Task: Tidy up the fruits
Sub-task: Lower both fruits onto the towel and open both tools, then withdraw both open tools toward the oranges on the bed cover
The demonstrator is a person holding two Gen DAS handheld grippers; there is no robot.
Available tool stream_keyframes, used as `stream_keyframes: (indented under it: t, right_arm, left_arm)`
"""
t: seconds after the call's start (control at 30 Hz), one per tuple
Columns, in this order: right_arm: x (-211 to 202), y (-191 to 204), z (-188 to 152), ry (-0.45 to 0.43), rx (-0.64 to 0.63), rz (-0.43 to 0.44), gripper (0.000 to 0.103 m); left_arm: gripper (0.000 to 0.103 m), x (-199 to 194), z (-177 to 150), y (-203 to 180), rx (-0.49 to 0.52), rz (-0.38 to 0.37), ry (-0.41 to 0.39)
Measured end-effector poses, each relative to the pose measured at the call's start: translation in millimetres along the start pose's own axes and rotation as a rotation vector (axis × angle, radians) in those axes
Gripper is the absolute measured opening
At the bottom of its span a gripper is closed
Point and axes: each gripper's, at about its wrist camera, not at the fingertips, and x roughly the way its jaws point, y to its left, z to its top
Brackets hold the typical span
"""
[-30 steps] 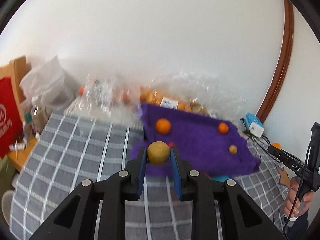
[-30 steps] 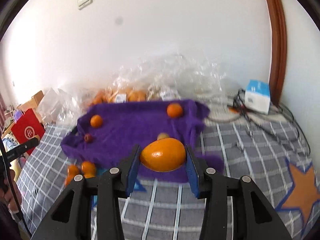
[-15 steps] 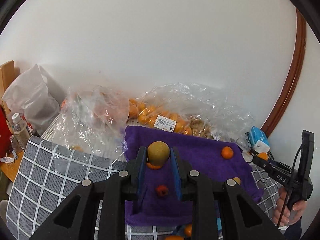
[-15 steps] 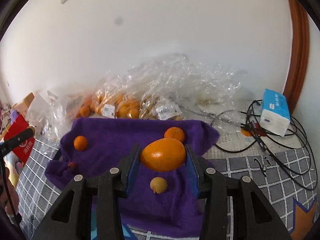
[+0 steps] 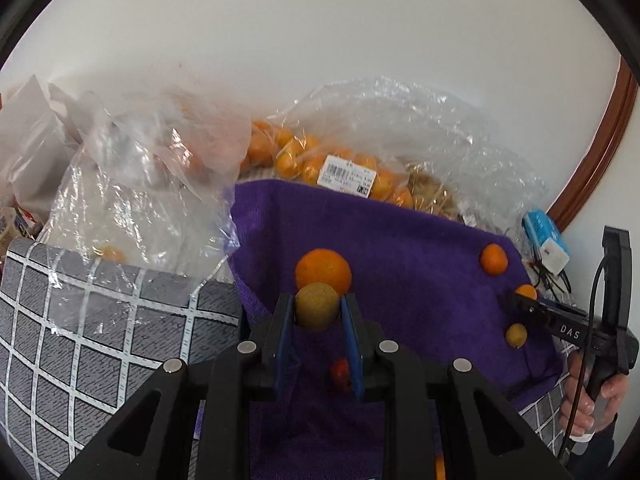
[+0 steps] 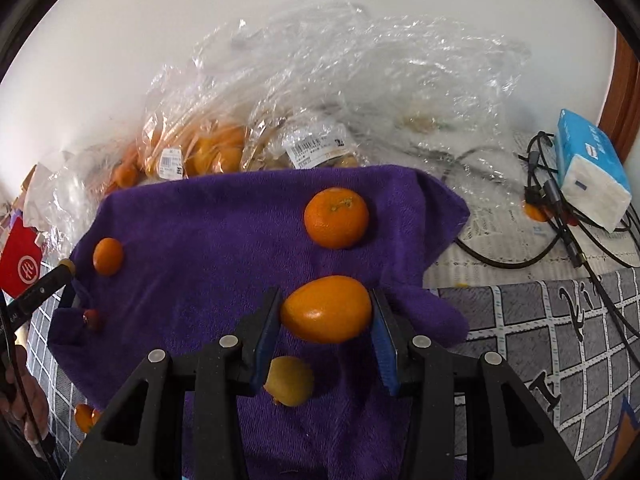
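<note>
The left gripper (image 5: 317,312) is clamping a small, round, yellow-brown fruit (image 5: 316,306) between its blue jaws, which are standing nearly closed on it. The gripper is hanging over the purple towel (image 5: 400,264), and in the left wrist view the held fruit is partly overlapping a round orange (image 5: 325,270) lying on the towel behind it. A small red fruit (image 5: 340,374) is showing on the towel below the jaws, partly hidden by the right-hand jaw. The right gripper (image 6: 326,314) is gripping an oval orange fruit (image 6: 326,309) crosswise, with both blue jaws pressing on its ends. Beneath it, a small yellow fruit (image 6: 289,381) is resting on the purple towel (image 6: 200,240). A mandarin (image 6: 336,218) is lying towards the far right corner of the towel, a smaller orange fruit (image 6: 108,256) is lying near its left edge, and a small red fruit (image 6: 91,319) is sitting close to that same edge, nearer the camera. The towel is lying spread on a grey checked cloth (image 6: 560,340) that is covering the surface underneath. Clear plastic bags of oranges (image 6: 208,152) are standing along the far edge of the towel against the white wall. A blue-and-white tissue pack (image 6: 592,176) and dark cables (image 6: 568,240) are lying beyond the right edge of the towel. In the left wrist view, a hand (image 5: 588,396) is gripping the handle of the right gripper at the right edge of the towel.
</note>
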Motion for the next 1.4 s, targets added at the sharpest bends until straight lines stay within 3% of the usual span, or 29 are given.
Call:
stream_keyframes:
  t: [0.23,0.37,0.5,0.67,0.9,1.0,1.1,1.23,1.4]
  right_arm:
    - [-9.2,1.5,-2.7,-0.025,-0.008,0.024,0.048]
    - [-38.2,-3.5,-6.6,-0.09,0.018,0.003,0.055]
    - [-65.6,-1.2,-18.2,-0.151,0.017,-0.038,0.055]
    - [-92.1,9.8,-38.3,-0.199,-0.002,-0.089,0.055]
    - [-119.0,35.8,-68.9,-0.245,-0.018,-0.102,0.055]
    - [-122.4,50.6,-84.7,-0.231,-0.026,-0.082,0.055]
    - [-116.2,67.6,-100.9,-0.162,-0.042,-0.016,0.055]
    - [-104.8,92.8,-121.7,-0.101,-0.089,0.064,0.043]
    - [-96.8,118.6,-131.5,-0.095,-0.128,0.108,0.043]
  left_arm:
    - [0.023,18.0,-7.2,-5.7,0.039,0.022,0.069]
    - [0.023,24.6,-7.8,-3.5,0.032,0.02,0.092]
    - [0.026,21.9,-4.5,0.9,0.005,0.002,0.092]
    - [0.028,-5.7,0.3,3.6,-0.023,0.013,0.054]
    - [0.029,-60.8,-24.6,-1.4,0.072,0.066,0.012]
    - [0.028,-72.8,-43.0,0.9,0.099,0.098,0.027]
    - [0.028,-83.5,-63.5,12.4,0.07,0.094,0.026]
    - [0.028,-92.9,-88.2,33.9,0.008,0.074,0.041]
    - [0.028,-93.5,-115.0,47.2,0.02,0.077,0.044]
